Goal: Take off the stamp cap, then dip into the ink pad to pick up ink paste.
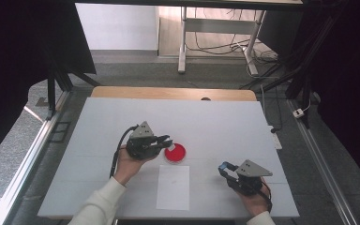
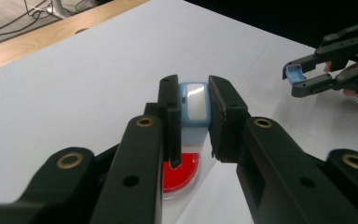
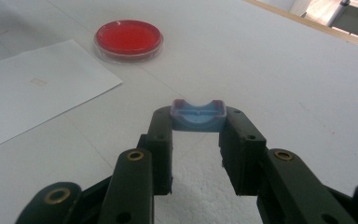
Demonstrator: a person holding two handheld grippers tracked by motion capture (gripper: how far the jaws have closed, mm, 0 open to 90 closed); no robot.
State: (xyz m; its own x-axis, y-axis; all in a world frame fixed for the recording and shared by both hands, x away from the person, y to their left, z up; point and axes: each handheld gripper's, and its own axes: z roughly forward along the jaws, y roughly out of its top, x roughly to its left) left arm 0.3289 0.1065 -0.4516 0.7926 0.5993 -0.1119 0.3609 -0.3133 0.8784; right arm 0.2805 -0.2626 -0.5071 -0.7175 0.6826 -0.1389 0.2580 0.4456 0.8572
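Now L gripper (image 2: 193, 116) pinching blue-white box (image 2: 195, 105), R gripper (image 3: 198, 123) pinching blue cap (image 3: 198, 115).

No legible text, label, brand, number or sign appears in any view. The white paper sheet (image 3: 37, 98) carries one small faint rectangular mark, too small to read. The blue box (image 2: 194, 105) in the left gripper (image 2: 193, 121) has a blank white panel. The blue lid (image 3: 198, 115) in the right gripper (image 3: 198, 140) and the red dish (image 3: 128, 39) bear no markings.
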